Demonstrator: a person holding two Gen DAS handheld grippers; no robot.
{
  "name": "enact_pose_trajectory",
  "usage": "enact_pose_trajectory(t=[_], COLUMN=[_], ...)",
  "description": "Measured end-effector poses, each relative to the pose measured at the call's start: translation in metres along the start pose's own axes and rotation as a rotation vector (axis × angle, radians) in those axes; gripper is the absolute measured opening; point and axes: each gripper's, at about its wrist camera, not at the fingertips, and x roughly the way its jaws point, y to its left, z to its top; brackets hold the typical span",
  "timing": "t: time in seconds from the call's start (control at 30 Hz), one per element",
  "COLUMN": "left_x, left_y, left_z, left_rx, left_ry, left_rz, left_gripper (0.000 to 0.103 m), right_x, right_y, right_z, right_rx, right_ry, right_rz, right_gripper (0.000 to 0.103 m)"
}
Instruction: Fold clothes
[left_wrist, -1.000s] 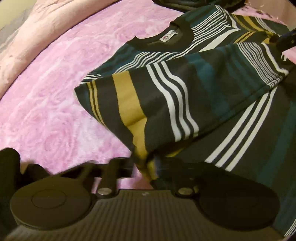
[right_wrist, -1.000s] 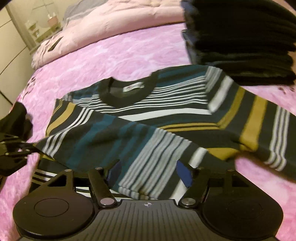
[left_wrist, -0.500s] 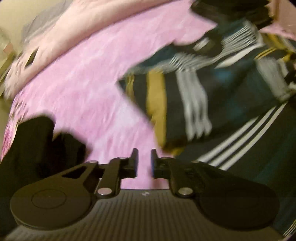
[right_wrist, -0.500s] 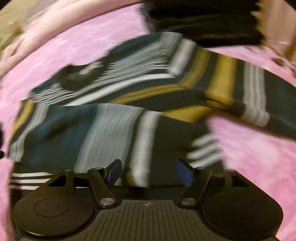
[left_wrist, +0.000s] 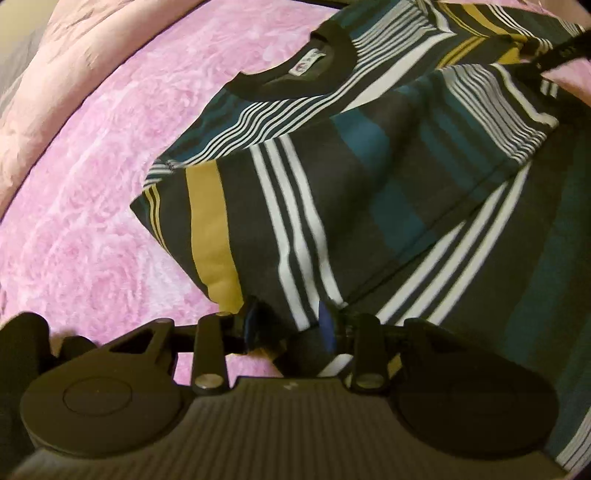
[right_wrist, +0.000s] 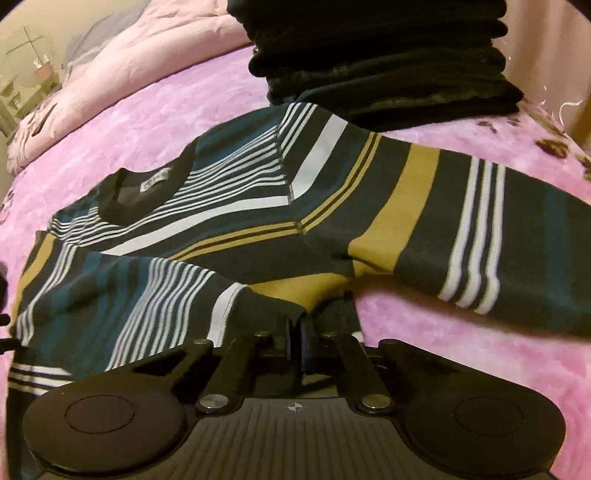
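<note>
Moved since before: both claws have shifted along the striped long-sleeved knit top (right_wrist: 258, 221); the left sleeve now lies folded across its chest, and the right claw has travelled toward the armpit under the right sleeve.
Left claw (left_wrist: 290, 325): its jaws have just been opening, after letting go of the fabric; they stand partly apart, with a fold of the sleeve's edge between the blue pads (left_wrist: 327, 325), loose rather than pinched as far as the view shows.
Right claw (right_wrist: 295, 341): its jaws have just been closing and are now pressed together; a dark edge of the top near the armpit seems caught between them, though the tips are partly hidden by cloth.
Where the top lies: flat on the pink fleecy bed cover (left_wrist: 92, 221), black round collar (left_wrist: 295, 79) and label facing up, right sleeve (right_wrist: 461, 236) spread out sideways toward the pile of folded dark clothes (right_wrist: 388, 70) just behind it.
How it will handle: soft, light and limp by the look of it; it should drape and wrinkle when lifted, and the fleece beneath may drag at it.
Where to hold: likely at a seam, cuff or hem edge, pinching both layers so the sleeve comes over in one piece.
Step in hand: probably folding the right sleeve inward.
</note>
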Motion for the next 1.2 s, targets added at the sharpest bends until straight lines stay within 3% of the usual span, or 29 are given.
enact_pose_trajectory(t=[0.17,0.27,0.33,0.4,0.53,0.67,0.83,0.97,1.07,1.1,1.13,1.17,1.2], left_x=[-0.021,-0.009,0.003,0.015,0.029,0.021,0.02,0.018,0.013,0.011,0.011,0.011,0.01], left_y=[-0.03,-0.054,-0.069,-0.083,-0.101,-0.109,-0.134,-0.165,-0.177,-0.18,-0.182,-0.183,-0.184], left_z=[0.03,0.053,0.064,0.073,0.081,0.094,0.124,0.145,0.15,0.15,0.15,0.15,0.15], left_rx=[0.064,0.095,0.122,0.144,0.18,0.192,0.227,0.294,0.324,0.331,0.335,0.336,0.339], left_ry=[-0.086,-0.096,-0.078,-0.046,0.024,0.001,-0.039,-0.066,-0.088,-0.09,-0.089,-0.085,-0.083], left_rz=[-0.036,-0.093,-0.126,-0.161,-0.177,-0.197,-0.236,-0.25,-0.252,-0.25,-0.247,-0.245,-0.237], left_gripper=[0.03,0.03,0.03,0.034,0.035,0.035,0.04,0.04,0.04,0.04,0.04,0.04,0.04], right_x=[-0.005,0.025,0.024,0.013,-0.025,-0.075,-0.104,-0.105,-0.105,-0.106,-0.106,-0.109,-0.113], right_y=[-0.014,-0.031,-0.039,-0.05,-0.095,-0.165,-0.253,-0.301,-0.323,-0.327,-0.329,-0.328,-0.321], right_z=[0.014,0.013,0.006,-0.005,-0.036,-0.067,-0.091,-0.102,-0.104,-0.102,-0.1,-0.093,-0.082], right_rx=[-0.012,0.027,0.055,0.09,0.257,0.524,0.865,1.105,1.191,1.194,1.194,1.163,1.09], right_ry=[-0.039,0.068,0.072,0.069,0.051,-0.065,-0.243,-0.4,-0.462,-0.448,-0.426,-0.39,-0.371], right_rz=[-0.03,-0.011,-0.007,-0.027,-0.08,-0.19,-0.284,-0.234,-0.19,-0.191,-0.195,-0.211,-0.231], right_gripper=[0.003,0.006,0.057,0.065,0.065,0.065,0.065,0.064,0.063,0.049,0.023,0.013,0.013])
